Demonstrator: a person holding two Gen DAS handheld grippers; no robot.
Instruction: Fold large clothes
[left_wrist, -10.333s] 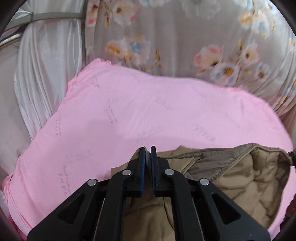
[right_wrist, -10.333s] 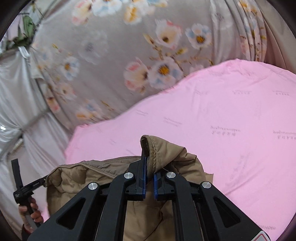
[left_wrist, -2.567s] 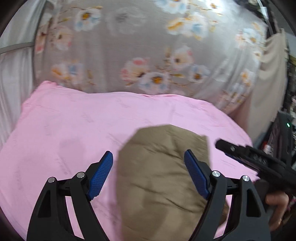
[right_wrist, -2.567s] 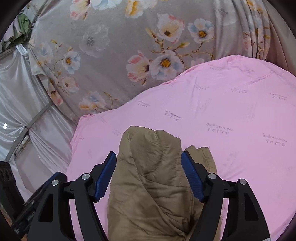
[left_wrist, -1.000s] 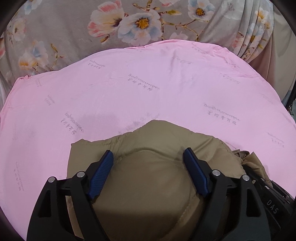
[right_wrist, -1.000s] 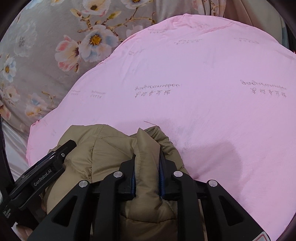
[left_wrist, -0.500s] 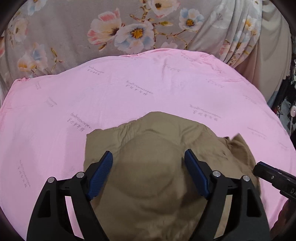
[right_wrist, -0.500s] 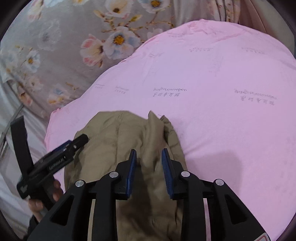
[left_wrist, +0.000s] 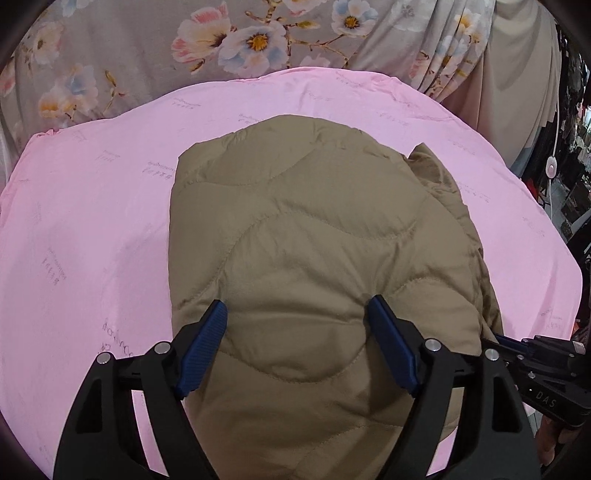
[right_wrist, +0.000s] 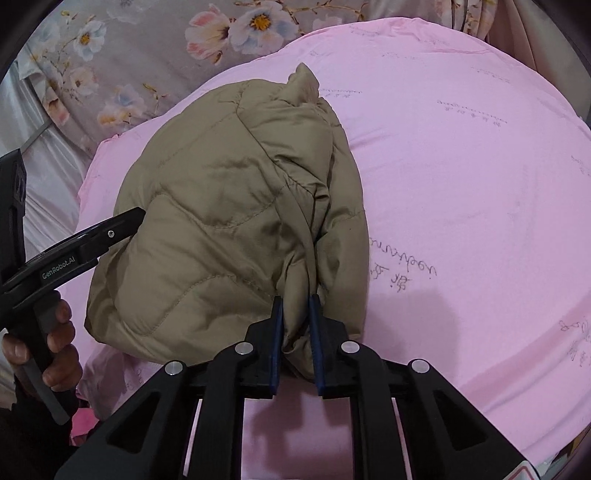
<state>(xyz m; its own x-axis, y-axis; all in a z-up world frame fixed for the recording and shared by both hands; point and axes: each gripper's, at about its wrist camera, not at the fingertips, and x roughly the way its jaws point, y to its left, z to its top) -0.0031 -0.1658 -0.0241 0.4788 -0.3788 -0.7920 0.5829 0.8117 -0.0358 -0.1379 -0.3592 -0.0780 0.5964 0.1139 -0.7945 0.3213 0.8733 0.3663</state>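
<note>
A tan quilted jacket (left_wrist: 314, 251) lies folded into a thick bundle on the pink sheet (left_wrist: 92, 221). My left gripper (left_wrist: 297, 321) is open wide, its blue pads (left_wrist: 207, 339) resting over the near part of the bundle. In the right wrist view the jacket (right_wrist: 229, 206) fills the middle left. My right gripper (right_wrist: 295, 314) is shut on a fold at the bundle's near right edge. The left gripper's black body (right_wrist: 74, 251) shows at the bundle's left side, held by a hand.
The pink sheet (right_wrist: 461, 184) covers a round surface. A grey floral curtain (left_wrist: 221, 40) hangs behind it, with beige drapes (left_wrist: 517, 74) at the right. The right gripper's body (left_wrist: 546, 380) shows at the lower right of the left wrist view.
Both views have come closer to the jacket, which now fills more of each. My right gripper has closed tighter on the fold. The left gripper stays open.
</note>
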